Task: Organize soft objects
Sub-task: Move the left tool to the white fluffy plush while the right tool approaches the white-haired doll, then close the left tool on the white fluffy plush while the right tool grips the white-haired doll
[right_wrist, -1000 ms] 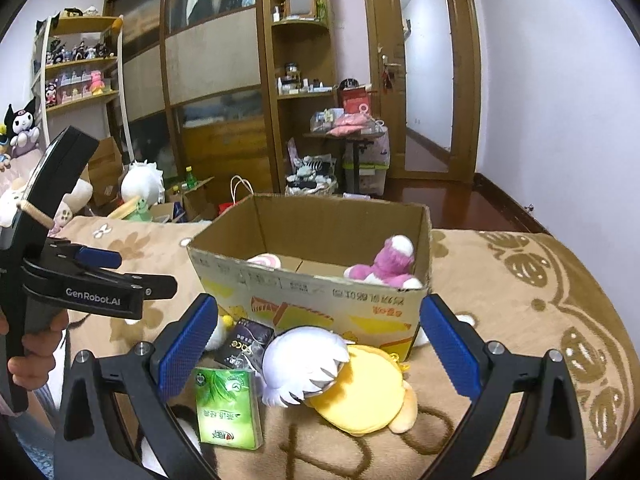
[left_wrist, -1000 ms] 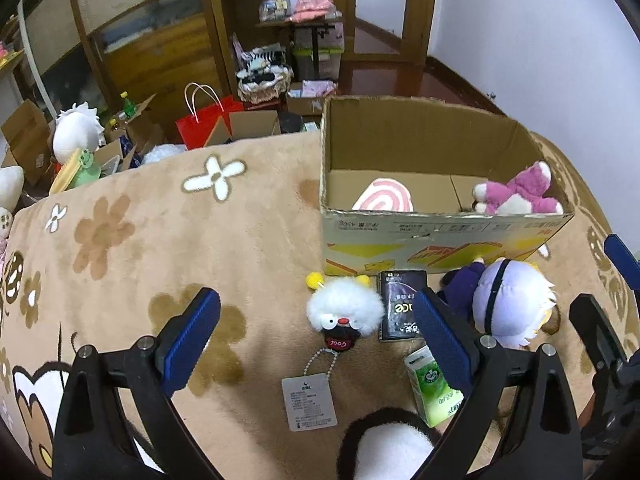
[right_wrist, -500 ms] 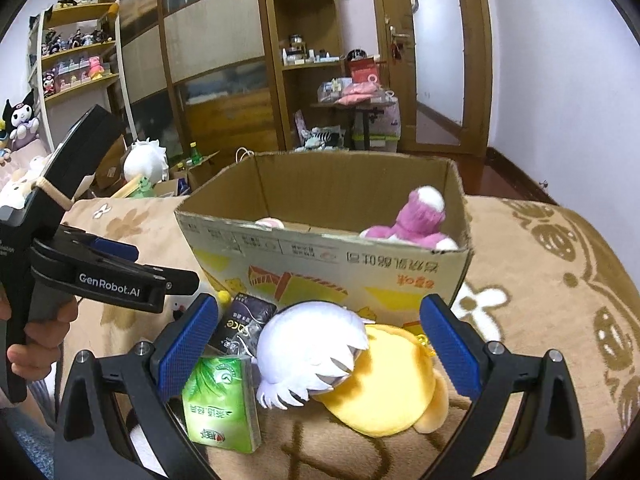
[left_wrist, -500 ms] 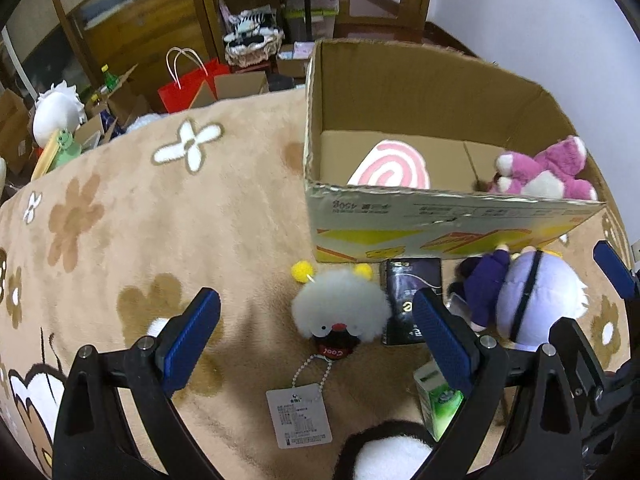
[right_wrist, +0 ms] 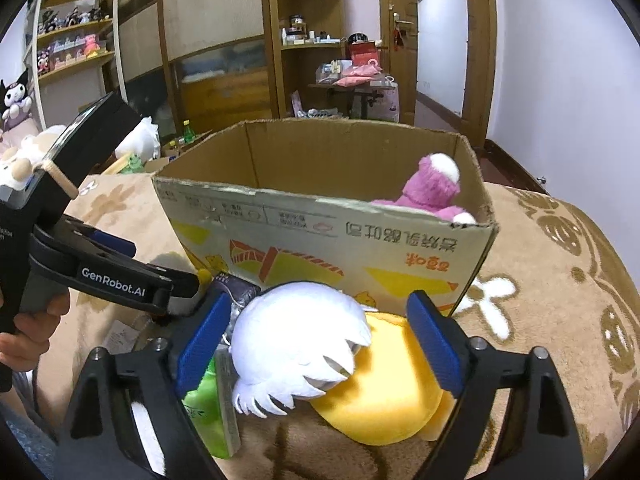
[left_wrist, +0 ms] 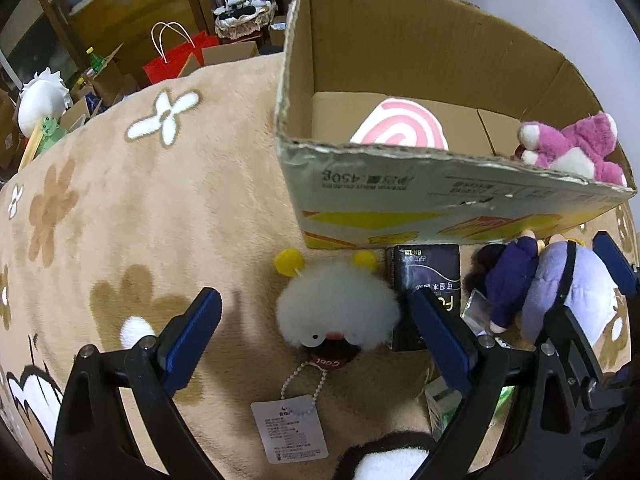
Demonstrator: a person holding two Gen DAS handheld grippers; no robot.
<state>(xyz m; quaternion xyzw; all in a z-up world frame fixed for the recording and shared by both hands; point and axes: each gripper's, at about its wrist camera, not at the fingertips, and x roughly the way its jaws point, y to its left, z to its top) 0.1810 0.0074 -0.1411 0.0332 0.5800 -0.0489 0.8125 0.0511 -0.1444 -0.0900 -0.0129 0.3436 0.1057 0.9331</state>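
Observation:
A fluffy white plush (left_wrist: 338, 310) with yellow antennae and a paper tag lies on the tan blanket, just in front of the cardboard box (left_wrist: 400, 196). My left gripper (left_wrist: 316, 340) is open, its fingers either side of this plush. The box holds a pink-and-white swirl plush (left_wrist: 400, 130) and a pink bear (left_wrist: 572, 150). My right gripper (right_wrist: 316, 344) is open around a doll with a white head and yellow body (right_wrist: 320, 352). The same doll shows in the left wrist view (left_wrist: 560, 296). The left gripper's body (right_wrist: 100, 276) shows in the right wrist view.
A black packet (left_wrist: 426, 272) and a green tissue pack (right_wrist: 204, 412) lie between the two plushes. A black-and-white plush (left_wrist: 388, 460) sits at the near edge. Beyond the blanket are a red bag (left_wrist: 176, 58), cartons and shelves.
Both grippers have moved forward and down toward the box. The white fluffy plush now sits between the left fingers, and the white-headed doll between the right fingers.

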